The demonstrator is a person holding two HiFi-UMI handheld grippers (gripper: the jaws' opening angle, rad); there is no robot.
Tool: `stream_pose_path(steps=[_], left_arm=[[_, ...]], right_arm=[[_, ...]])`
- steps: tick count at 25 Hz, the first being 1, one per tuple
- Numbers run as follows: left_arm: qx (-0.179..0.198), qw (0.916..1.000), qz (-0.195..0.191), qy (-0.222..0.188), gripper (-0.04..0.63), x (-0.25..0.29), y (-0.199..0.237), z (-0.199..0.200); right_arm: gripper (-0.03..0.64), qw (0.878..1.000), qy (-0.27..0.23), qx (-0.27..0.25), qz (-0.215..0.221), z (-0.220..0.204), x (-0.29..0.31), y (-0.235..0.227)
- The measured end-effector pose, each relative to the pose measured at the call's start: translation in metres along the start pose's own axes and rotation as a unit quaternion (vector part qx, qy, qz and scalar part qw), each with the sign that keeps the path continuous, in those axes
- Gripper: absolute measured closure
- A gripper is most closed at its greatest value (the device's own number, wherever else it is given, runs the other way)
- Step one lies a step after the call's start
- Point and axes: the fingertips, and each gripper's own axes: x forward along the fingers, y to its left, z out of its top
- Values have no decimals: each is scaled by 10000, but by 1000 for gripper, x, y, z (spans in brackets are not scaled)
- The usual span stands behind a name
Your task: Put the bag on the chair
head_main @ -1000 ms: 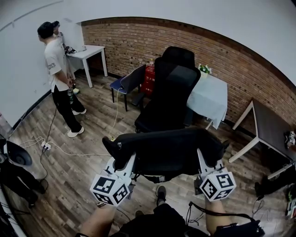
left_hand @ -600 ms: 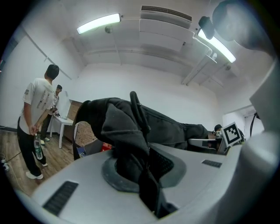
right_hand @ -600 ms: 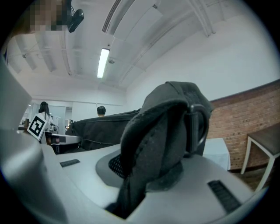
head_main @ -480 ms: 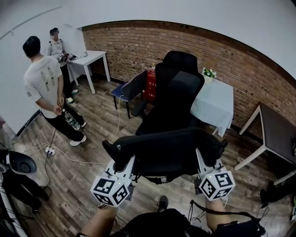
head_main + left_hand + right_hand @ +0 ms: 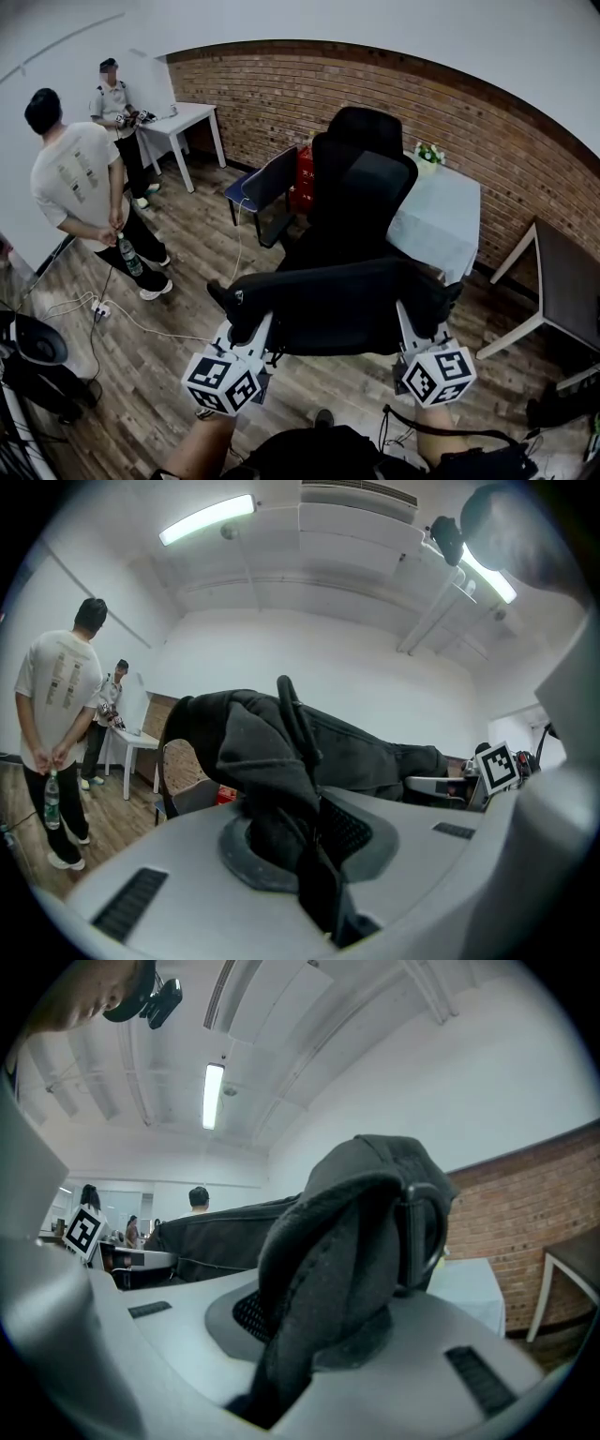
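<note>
Both hands reach forward at the same height, with the two claws pointing level and well apart. The left claw (image 5: pixel 246 323) is clenched on the black fabric at one end of the single bag (image 5: pixel 337 305). The right claw (image 5: pixel 417 323) grips the fabric at the other end, so the bag stretches lengthways between them above the wooden floor (image 5: pixel 202 272). What it holds cannot be seen. One black office chair (image 5: pixel 361 187) stands just beyond the bag. At the left are a person with hands clasped behind (image 5: pixel 80 187) and a second person (image 5: pixel 112 103) beside a white counter (image 5: pixel 192 114).
</note>
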Motion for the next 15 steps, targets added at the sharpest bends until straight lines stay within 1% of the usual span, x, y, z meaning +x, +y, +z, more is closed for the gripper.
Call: stream_pose_path(steps=[5, 9, 13, 15], left_arm=[[-8, 9999, 113, 34, 540, 33, -7, -6], [32, 9998, 177, 27, 540, 49, -18, -8], [73, 9995, 255, 188, 540, 69, -18, -11], [141, 9994, 236, 196, 540, 77, -21, -9]], right_arm=[[549, 9999, 9, -13, 138, 0, 16, -32], [549, 9997, -46, 8, 232, 2, 21, -53], [549, 9995, 20, 120, 279, -1, 34, -70], [549, 9994, -20, 162, 290, 1, 38, -77]])
